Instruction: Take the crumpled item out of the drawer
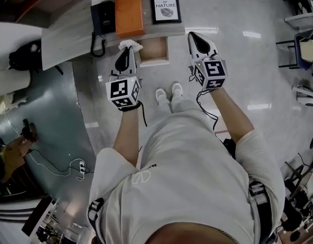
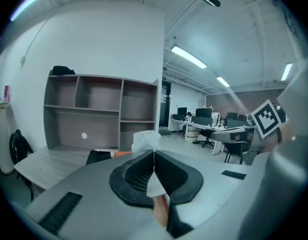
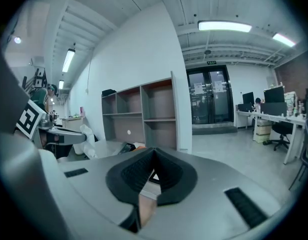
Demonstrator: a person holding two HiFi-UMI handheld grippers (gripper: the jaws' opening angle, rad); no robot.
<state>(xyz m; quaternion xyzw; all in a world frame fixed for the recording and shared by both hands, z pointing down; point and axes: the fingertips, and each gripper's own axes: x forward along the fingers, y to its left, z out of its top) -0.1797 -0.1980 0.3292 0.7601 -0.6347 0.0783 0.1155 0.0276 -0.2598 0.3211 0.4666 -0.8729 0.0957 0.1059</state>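
The crumpled white item (image 1: 131,44) sticks out of the tip of my left gripper (image 1: 126,50), which is shut on it just left of the open drawer (image 1: 153,50). In the left gripper view the white wad (image 2: 145,139) rises above the closed jaws of the left gripper (image 2: 154,158), held up in the air over the desk. My right gripper (image 1: 193,35) hovers to the right of the drawer, shut with nothing in it. The right gripper view shows the right gripper (image 3: 152,156) with its jaws together, and the white item (image 3: 88,135) far left.
The grey desk (image 1: 69,34) carries a black telephone (image 1: 103,18), an orange box (image 1: 129,14) and a framed picture (image 1: 165,7). Open shelves (image 2: 101,111) stand against the wall behind the desk. The person's feet (image 1: 169,93) stand on the floor below the drawer. Cables lie on the floor at left.
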